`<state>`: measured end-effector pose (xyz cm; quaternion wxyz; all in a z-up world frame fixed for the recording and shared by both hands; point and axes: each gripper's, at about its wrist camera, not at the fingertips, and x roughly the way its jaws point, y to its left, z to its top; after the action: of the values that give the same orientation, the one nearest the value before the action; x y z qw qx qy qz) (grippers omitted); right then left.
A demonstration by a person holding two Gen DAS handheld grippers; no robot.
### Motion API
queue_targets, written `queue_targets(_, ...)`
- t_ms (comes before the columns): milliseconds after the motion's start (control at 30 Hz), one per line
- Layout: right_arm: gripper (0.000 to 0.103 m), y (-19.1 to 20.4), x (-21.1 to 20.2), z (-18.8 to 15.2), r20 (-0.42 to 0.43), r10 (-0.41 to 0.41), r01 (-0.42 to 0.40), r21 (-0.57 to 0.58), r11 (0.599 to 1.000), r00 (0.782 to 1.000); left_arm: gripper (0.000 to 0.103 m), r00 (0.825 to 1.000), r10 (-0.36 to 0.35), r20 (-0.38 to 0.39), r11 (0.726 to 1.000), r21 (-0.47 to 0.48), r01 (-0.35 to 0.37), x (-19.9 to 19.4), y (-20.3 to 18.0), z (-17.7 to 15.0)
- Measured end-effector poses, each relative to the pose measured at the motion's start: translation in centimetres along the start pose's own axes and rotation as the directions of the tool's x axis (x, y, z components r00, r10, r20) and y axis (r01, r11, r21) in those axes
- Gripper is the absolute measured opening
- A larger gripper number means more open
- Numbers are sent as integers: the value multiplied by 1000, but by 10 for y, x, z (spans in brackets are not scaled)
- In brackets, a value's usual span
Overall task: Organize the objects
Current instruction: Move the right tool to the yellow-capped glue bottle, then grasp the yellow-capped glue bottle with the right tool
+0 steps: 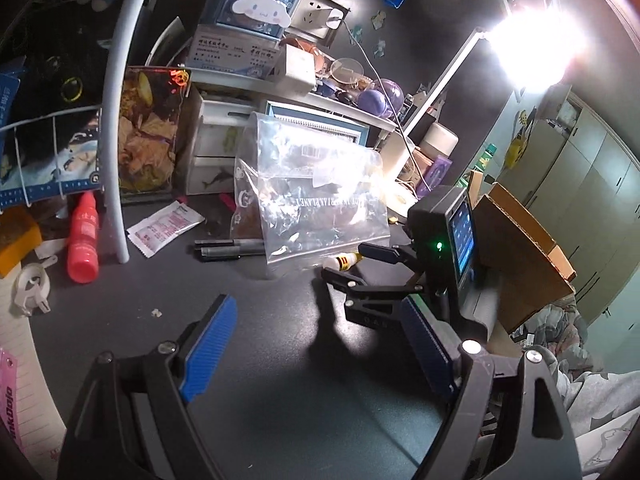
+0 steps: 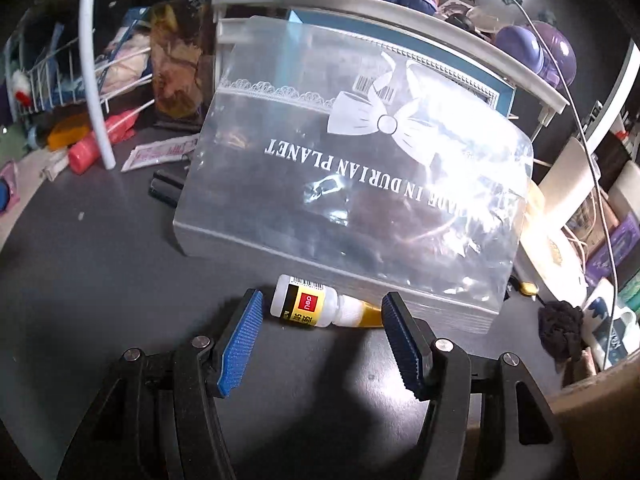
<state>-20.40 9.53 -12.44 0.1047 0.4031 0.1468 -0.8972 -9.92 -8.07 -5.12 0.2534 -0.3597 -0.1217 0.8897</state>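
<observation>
A small white glue bottle (image 2: 306, 305) with a yellow-and-red label and yellow cap lies on its side on the dark desk, just beyond my right gripper (image 2: 320, 316), which is open with its blue pads either side of it. The bottle also shows in the left wrist view (image 1: 345, 261), between the right gripper's fingers (image 1: 376, 251). A clear plastic bag (image 2: 360, 184) printed with white lettering and a bow stands behind the bottle; it also shows in the left wrist view (image 1: 316, 200). My left gripper (image 1: 316, 332) is open and empty above bare desk.
Two black pens (image 1: 228, 249) lie left of the bag, with a white sachet (image 1: 164, 228) and a red bottle (image 1: 83, 240) further left. A white curved lamp arm (image 1: 116, 120) rises there. Shelves (image 2: 400, 12) of clutter stand behind. A cardboard box (image 1: 520, 256) stands at right.
</observation>
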Motion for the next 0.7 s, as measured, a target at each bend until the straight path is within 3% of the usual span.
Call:
queue_targets(167,58,-3,0,-3,-20,38,-38,5,999,999,82,1000,3,-5,1000,-1,-3,0,2,-1)
queue_targets(267,58,-5,-9,-5,-29,144,-143,34,989,989,82,1000,0,-7,1000,-4,0,0,2,-2)
queue_targets(367,58,-7,-15,-8,-50,289,-283,89,955,956,82,1000,2,-7,1000,-8,-2,-1,2,-4)
queue_targets(400,58,-6,-17,-9,-46,293,-288,87,954,955,82,1000,1,-7,1000,-7,-1,-1,2,-4)
queue_targets(467,58,-1,-22,-10,-28,207,-206,31,978,978,82,1000,1,-4,1000,-8,-1,-2,2,-4)
queue_targets(567,58,-2,-20,-11,-32,143,-143,-5,990,989,82,1000,6,-2,1000,-13,-6,-4,4,-5)
queue_targets(700,60,-5,-5,-8,-76,245,-241,60,969,967,82,1000,15,2,1000,-23,-15,-8,6,-7)
